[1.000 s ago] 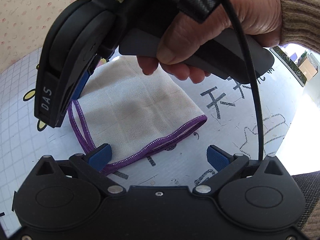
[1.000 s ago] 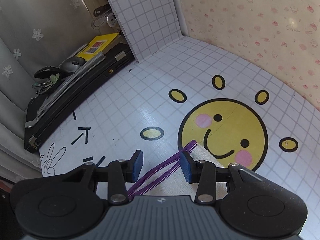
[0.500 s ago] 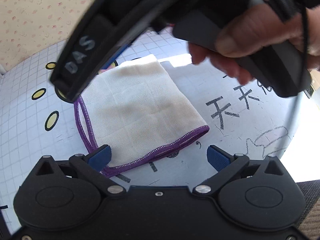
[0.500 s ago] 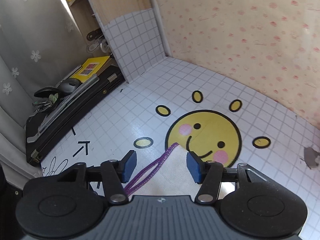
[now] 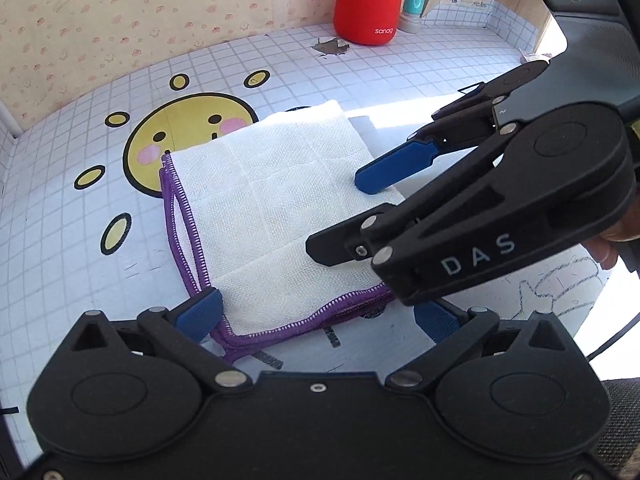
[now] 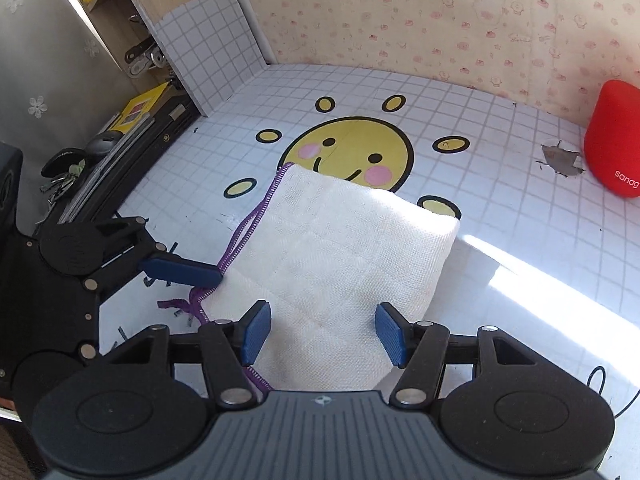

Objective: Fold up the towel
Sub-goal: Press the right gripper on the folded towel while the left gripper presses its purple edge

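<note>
I am opening the right gripper [image 6: 322, 334]; its blue pads are standing apart over the near end of the towel [image 6: 332, 256], with cloth showing between them, pinched by neither. From the left wrist view that gripper is reaching in over the towel's right side, so I judge it is letting the folded layer settle flat.

I am holding the left gripper [image 5: 318, 314] spread wide, one pad [image 5: 200, 312] sitting at the towel's near-left corner, where the purple hems meet, the other off the cloth over the worktop [image 5: 60, 248]. This is likely steadying the corner or waiting there.

The towel is lying folded into a compact rectangle on the gridded worktop, its far edge overlapping the printed sun face [image 6: 352, 148]. A red speaker [image 5: 368, 10] is standing well apart at the worktop's far edge.
</note>
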